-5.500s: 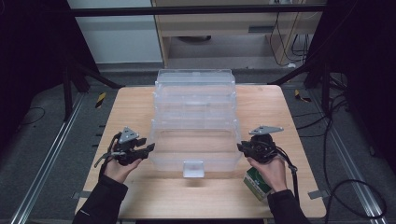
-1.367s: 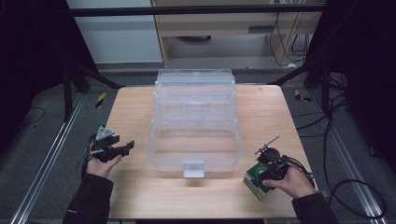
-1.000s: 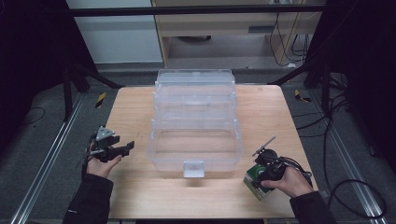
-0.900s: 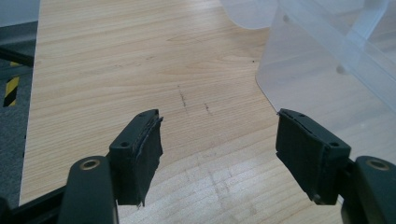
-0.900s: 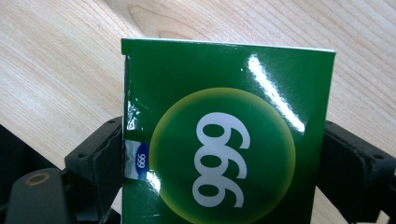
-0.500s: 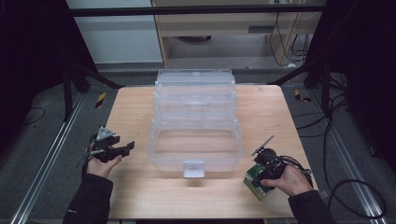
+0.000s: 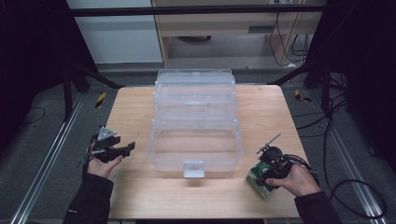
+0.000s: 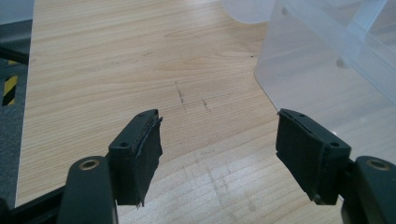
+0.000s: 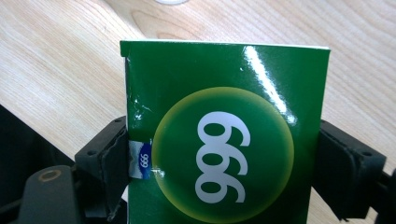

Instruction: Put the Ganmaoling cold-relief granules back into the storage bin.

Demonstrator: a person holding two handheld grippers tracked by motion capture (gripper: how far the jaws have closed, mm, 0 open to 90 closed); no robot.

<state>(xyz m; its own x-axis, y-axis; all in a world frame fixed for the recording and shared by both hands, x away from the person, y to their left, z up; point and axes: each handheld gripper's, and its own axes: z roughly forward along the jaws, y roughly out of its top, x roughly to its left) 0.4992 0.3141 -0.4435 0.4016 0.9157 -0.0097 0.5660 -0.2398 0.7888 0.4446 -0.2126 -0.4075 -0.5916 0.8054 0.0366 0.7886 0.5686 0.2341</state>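
Note:
A green box [image 7: 258, 181] printed with "999" lies on the wooden table near its front right corner. My right gripper [image 7: 270, 173] is down over it, and in the right gripper view the box [image 9: 224, 116] sits between the two black pads [image 9: 116, 161], which press on its two sides. My left gripper [image 7: 125, 149] is held at the table's left side, pointing toward a clear plastic drawer unit [image 7: 196, 107]. Its jaws [image 8: 217, 154] stand wide apart with nothing but bare wood between them.
The drawer unit's lowest drawer [image 7: 195, 151] is pulled out toward me, with a small handle [image 7: 194, 169] at its front. A corner of it [image 8: 327, 65] is just beyond the left jaws. Dark floor and cables surround the table [image 7: 140, 112].
Both hands have left the drawer's sides, where they were several seconds ago. The right gripper has gone to the green box and settled around it. The left hand has stayed put lately.

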